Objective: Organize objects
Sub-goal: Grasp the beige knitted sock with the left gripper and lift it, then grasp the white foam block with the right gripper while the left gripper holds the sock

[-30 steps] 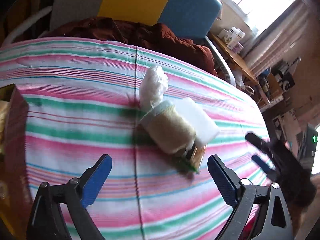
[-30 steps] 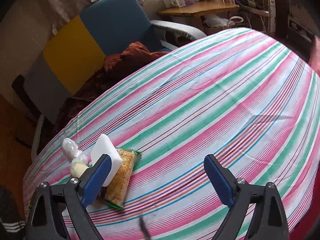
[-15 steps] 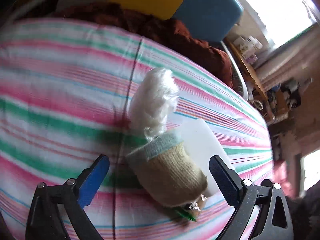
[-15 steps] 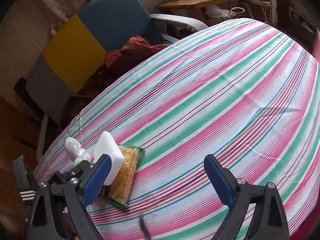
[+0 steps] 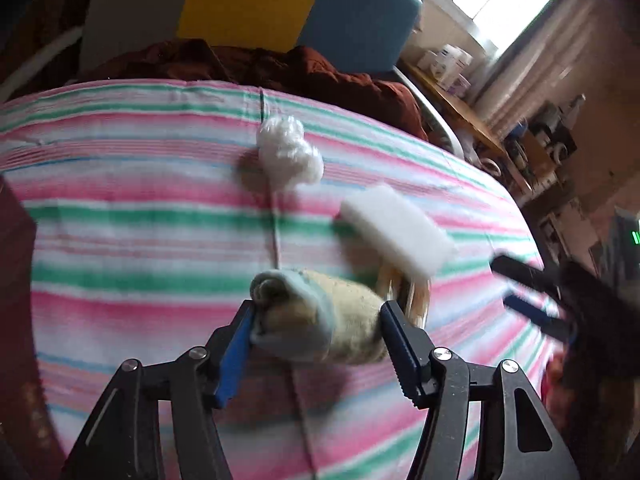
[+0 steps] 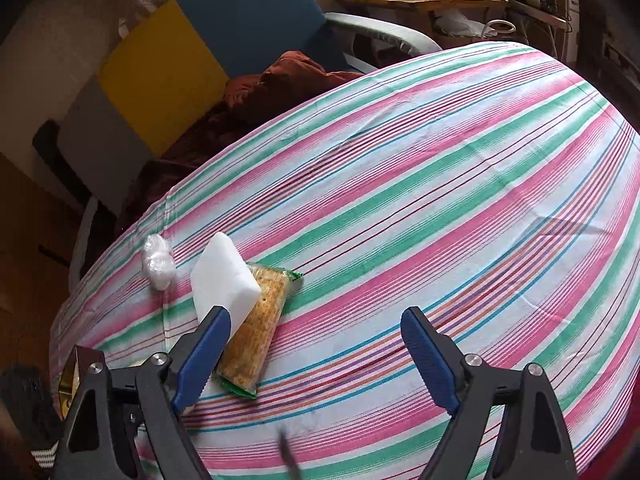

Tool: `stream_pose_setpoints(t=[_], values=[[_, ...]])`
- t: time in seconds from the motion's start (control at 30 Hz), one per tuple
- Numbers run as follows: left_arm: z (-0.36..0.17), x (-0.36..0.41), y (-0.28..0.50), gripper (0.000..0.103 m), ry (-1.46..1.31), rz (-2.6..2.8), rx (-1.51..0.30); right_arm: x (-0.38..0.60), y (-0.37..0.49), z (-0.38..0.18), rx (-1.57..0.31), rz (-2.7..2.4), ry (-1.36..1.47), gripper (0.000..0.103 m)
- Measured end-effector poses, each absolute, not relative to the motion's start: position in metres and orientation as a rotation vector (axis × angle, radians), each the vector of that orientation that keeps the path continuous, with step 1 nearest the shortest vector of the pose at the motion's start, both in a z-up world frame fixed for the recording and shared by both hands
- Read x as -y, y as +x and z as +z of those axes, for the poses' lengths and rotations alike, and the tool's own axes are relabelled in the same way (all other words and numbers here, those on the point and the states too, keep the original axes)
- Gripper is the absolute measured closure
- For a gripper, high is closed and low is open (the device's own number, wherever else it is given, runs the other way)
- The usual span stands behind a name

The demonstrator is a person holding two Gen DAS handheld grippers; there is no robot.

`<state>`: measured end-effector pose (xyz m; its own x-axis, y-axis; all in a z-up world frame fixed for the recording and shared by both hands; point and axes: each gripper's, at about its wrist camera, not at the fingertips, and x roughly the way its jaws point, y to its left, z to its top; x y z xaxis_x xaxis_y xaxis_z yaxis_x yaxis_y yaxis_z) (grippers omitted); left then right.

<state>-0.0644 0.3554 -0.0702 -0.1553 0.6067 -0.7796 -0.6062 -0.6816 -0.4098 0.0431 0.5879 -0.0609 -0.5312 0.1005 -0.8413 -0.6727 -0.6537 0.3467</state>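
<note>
A rolled beige sock with a pale blue cuff (image 5: pixel 320 320) sits between the pads of my left gripper (image 5: pixel 316 312), whose jaws are closing and press on both its sides. Beyond it lie a white sponge block (image 5: pixel 396 236) resting on a cracker packet (image 5: pixel 404 292), and a crumpled white plastic bag (image 5: pixel 290 156). In the right wrist view the sponge (image 6: pixel 222 280), packet (image 6: pixel 256 328) and bag (image 6: pixel 158 262) lie at the lower left. My right gripper (image 6: pixel 316 320) hangs over the cloth, its jaws closing slightly with nothing between them.
A striped pink, green and white cloth (image 6: pixel 440 200) covers the table. A brown and gold box (image 6: pixel 78 376) stands at its left edge. Behind the table are a blue, yellow and grey armchair (image 6: pixel 248 16) with a rust-brown cloth (image 6: pixel 288 76), and a cluttered wooden desk (image 6: pixel 420 0).
My left gripper moved in on the sock and its jaws closed onto it. The sock has come away from the sponge and packet. My right gripper's jaws narrowed slightly.
</note>
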Motion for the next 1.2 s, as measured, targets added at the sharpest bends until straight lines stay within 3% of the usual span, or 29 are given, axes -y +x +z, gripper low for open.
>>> stream_pose_setpoints(t=[0.23,0.37,0.57,0.7,0.77,0.83,1.0,1.2], values=[[-0.077,-0.343,-0.049,0.038,-1.319,1.875,-0.054,-0.585,0.044,-0.062,-0.939,2.212,-1.158,0.014],[-0.067,-0.345,-0.041,0.022,-1.262,1.917,-0.147,-0.586,0.045,-0.061,-0.955,2.216,-1.151,0.014],[-0.05,-0.364,-0.023,0.012,-1.017,1.939,-0.463,-0.585,0.047,-0.06,-0.987,2.221,-1.147,0.014],[-0.048,-0.385,-0.019,0.012,-0.919,1.877,-0.609,-0.586,0.047,-0.06,-0.989,2.225,-1.143,0.014],[-0.054,-0.394,-0.021,0.016,-0.906,1.859,-0.655,-0.588,0.048,-0.061,-0.996,2.216,-1.141,0.014],[-0.065,-0.401,-0.025,0.041,-0.941,1.817,-0.675,-0.591,0.048,-0.062,-1.003,2.209,-1.139,0.014],[-0.067,-0.389,-0.026,0.047,-0.948,1.872,-0.586,-0.589,0.045,-0.061,-0.976,2.216,-1.145,0.014],[-0.065,-0.357,-0.022,0.047,-1.012,1.931,-0.445,-0.579,0.038,-0.058,-0.87,2.249,-1.175,0.014]])
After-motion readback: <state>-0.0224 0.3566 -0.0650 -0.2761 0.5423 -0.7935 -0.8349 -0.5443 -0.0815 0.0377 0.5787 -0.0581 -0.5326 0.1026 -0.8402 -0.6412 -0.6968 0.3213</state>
